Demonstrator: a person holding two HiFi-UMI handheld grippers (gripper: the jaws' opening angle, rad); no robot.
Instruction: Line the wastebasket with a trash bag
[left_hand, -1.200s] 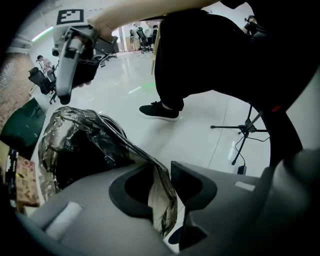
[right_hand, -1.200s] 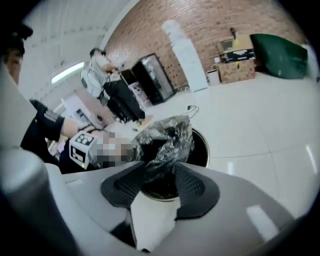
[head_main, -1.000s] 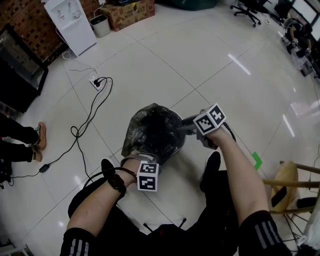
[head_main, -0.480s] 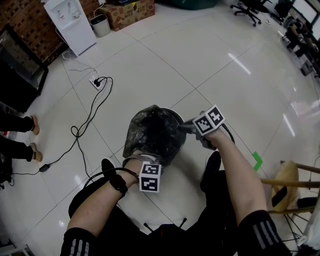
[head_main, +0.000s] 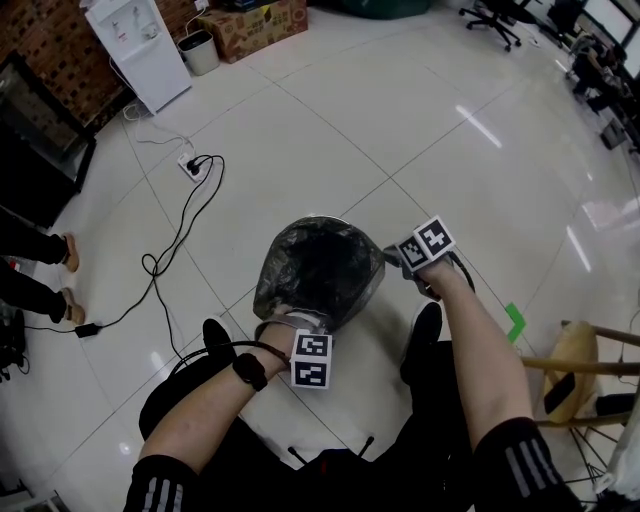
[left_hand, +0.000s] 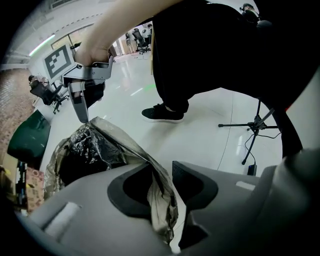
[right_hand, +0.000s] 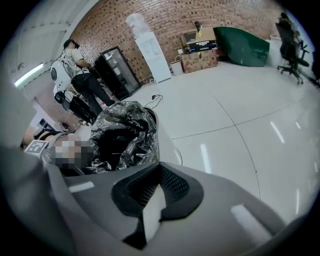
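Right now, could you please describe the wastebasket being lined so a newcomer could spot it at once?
On the white tiled floor, right at the person's feet, stands a round wastebasket. Unlike the small bin beside the white water dispenser, it is draped in a crinkled black trash bag.

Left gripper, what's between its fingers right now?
A fold of the trash bag, shown in the left gripper view; the left gripper has just been opening its fingers.
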